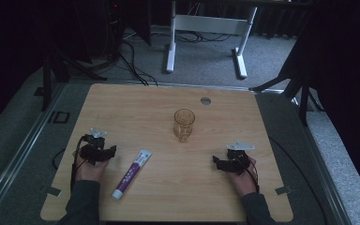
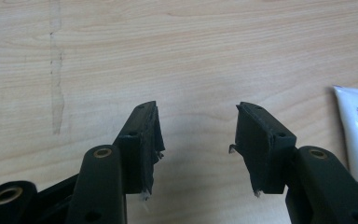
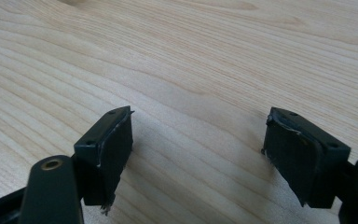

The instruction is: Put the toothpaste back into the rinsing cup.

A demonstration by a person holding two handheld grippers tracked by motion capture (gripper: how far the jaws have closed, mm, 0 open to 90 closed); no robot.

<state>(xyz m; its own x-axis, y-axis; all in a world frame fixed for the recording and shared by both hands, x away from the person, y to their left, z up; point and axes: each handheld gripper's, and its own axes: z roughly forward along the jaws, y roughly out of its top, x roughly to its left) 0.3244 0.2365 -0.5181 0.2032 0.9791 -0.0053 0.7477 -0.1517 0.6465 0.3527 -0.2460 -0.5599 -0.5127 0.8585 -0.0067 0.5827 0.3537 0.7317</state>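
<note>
On the pale wooden tabletop (image 1: pixel 168 187), a person's two hands rested near the front edge, each holding a black gripper. The left gripper (image 2: pixel 196 122) sat at the left side, its fingers (image 2: pixel 142 140) spread apart over bare wood with nothing between them. The right gripper (image 3: pixel 198 135) lay well apart from it at the right, fingers likewise open and empty. An amber glass (image 1: pixel 183 124) stood upright near the middle. A white toothpaste tube (image 1: pixel 131 174) (purple lettering, cap toward the person) lay slanted just beside the left gripper.
</note>
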